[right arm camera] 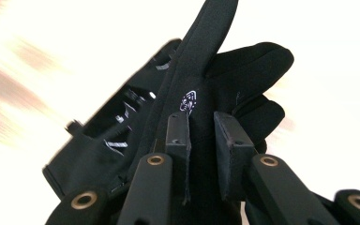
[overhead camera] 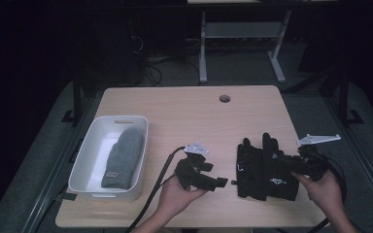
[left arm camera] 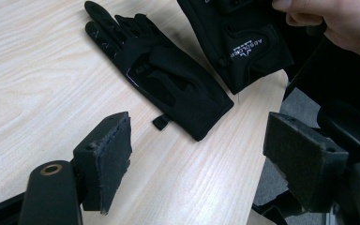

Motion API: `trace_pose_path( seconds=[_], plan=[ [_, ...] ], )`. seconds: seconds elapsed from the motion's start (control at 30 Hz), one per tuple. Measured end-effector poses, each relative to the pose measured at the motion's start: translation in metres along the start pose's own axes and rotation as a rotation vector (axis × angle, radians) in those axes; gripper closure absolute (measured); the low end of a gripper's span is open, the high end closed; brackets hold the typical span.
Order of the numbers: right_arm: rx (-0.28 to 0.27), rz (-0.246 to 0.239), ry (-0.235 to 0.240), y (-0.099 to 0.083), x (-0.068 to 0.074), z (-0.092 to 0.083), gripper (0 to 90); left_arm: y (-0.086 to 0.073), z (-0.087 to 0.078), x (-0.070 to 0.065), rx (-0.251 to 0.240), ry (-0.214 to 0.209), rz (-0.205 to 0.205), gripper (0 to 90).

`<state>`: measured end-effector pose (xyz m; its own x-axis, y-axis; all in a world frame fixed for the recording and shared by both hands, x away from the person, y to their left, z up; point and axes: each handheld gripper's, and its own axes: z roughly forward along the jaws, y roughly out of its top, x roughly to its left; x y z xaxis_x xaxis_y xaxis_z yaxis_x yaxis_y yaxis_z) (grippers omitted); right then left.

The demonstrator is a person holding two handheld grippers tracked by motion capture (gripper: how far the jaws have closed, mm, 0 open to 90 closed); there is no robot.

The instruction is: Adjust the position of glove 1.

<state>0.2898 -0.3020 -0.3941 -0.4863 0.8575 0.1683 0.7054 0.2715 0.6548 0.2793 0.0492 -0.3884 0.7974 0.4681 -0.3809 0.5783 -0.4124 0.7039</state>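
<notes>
Right hand-held gripper (right arm camera: pixel 201 136) is pinching one black glove (right arm camera: pixel 243 70); left hand-held gripper (left arm camera: pixel 197 154), jaws wide and empty, is facing the other glove (left arm camera: pixel 164 77) lying lengthwise just ahead on the worktop (left arm camera: pixel 37 70).

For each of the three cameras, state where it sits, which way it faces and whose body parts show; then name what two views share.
High view: above the person's side, facing forward and down on the table; both hands show.
Left gripper view: on the left hand-held gripper, facing the flat glove.
Right gripper view: on the right hand-held gripper, clamping the other glove.
Shared: both gloves.
</notes>
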Motion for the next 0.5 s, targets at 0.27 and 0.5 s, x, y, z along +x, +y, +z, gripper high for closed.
trace_pose_path(
  seconds=[0.27, 0.5],
  plan=[
    [-0.008, -0.002, 0.03, 0.016, 0.013, 0.016, 76.5, -0.002, -0.001, 0.001, -0.001, 0.001, -0.001, 23.4],
    [-0.004, 0.004, 0.058, 0.022, 0.021, 0.034, 76.3, -0.004, 0.0, 0.002, 0.002, -0.001, -0.008, 23.4]
  ],
)
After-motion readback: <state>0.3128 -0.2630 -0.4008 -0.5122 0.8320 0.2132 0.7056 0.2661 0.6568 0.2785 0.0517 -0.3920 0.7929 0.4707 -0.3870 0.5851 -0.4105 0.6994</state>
